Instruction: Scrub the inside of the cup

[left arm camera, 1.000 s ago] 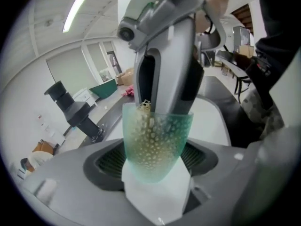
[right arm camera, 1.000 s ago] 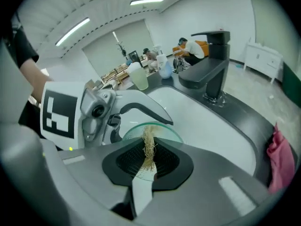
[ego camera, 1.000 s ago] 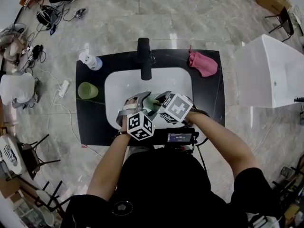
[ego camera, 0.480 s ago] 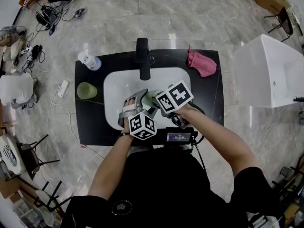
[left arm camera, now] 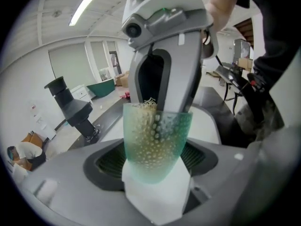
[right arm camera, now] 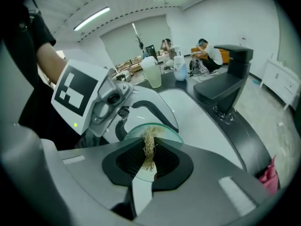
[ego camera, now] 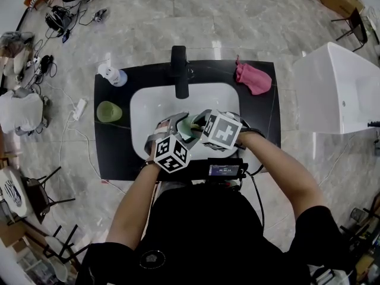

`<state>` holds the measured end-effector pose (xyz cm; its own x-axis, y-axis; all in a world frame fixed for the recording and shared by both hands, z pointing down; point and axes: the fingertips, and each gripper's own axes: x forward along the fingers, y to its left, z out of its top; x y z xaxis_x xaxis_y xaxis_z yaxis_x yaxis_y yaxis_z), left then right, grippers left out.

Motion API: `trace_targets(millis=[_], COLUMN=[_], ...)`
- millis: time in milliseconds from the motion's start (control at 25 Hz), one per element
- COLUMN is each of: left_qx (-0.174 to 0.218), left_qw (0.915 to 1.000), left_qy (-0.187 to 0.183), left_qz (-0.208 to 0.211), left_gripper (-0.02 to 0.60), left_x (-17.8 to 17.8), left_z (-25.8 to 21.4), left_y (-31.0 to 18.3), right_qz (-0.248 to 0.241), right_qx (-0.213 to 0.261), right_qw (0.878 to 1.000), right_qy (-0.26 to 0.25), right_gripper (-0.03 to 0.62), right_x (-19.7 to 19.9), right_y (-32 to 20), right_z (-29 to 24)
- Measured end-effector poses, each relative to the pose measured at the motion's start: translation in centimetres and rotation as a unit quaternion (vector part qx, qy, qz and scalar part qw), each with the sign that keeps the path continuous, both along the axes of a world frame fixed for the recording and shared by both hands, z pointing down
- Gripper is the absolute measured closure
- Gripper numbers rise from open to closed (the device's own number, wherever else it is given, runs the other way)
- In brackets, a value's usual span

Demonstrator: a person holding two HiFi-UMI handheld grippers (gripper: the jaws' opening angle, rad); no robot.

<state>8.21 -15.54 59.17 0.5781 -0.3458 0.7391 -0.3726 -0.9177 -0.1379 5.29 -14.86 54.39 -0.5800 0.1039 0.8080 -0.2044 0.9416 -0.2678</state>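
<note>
Landmark: black faucet (ego camera: 180, 73), at the back edge of the white sink (ego camera: 145, 103) set in a black counter (ego camera: 119, 153).

Cup (left arm camera: 157, 140): translucent green, held in the air over the basin just in front of the faucet, its mouth turned away from the left gripper and toward the right one.

Left gripper (left arm camera: 156, 173): in front of the faucet and slightly left of it in the head view. Its jaws stand wide and clamp the cup's lower part from both sides.

Right gripper (right arm camera: 149, 161): in front of the faucet and slightly right of it, facing the left gripper. Its jaws are pinched together on a thin tan fibrous scrubber (right arm camera: 149, 147).

Scrubber position: it reaches past the cup's rim into the cup. A tan mass shows through the green wall in the left gripper view.

Second green cup (ego camera: 110, 111): upright on the counter, left of the faucet and nearer the person.

Bottle (ego camera: 113, 76): white with a blue part, on the counter left of the faucet, about level with it.

Pink cloth (ego camera: 253, 79): bunched on the counter, right of the faucet.

Person (ego camera: 208, 230): stands at the counter's front edge, opposite the faucet, forearms reaching to both grippers.
</note>
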Motion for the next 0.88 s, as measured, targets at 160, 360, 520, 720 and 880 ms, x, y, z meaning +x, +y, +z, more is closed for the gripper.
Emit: trace_targets(millis=[160,360,520,720,880], left_qx=[-0.029,-0.059,-0.074,-0.082,-0.08], left_qw=[0.9992,0.9969,0.9957,0.9947,0.9954], left_qy=[0.013,0.021,0.023,0.023,0.031], left_qz=[0.025,0.048,0.051,0.057,0.042], left_gripper=[0.224,0.224,0.224,0.224,0.225], left_x=[0.3,0.3,0.0,-0.1,-0.5], left_z=[-0.2,-0.1,-0.1,-0.1,-0.3], left_y=[0.6,1.5,1.9,2.3,1.8], right_qz=[-0.07,-0.149,-0.185,-0.217,-0.216], right_qx=[0.028,0.084,0.148,0.225,0.257], right_qw=[0.997,0.985,0.971,0.949,0.941], right_qy=[0.009,0.026,0.03,0.041,0.04], right_gripper=[0.551,0.551,0.551,0.551,0.551], right_x=[0.3,1.1,1.5,1.9,2.1], right_y=[1.2,2.1,1.6,0.8,0.2], right_z=[0.5,0.4,-0.1,-0.7,-1.0])
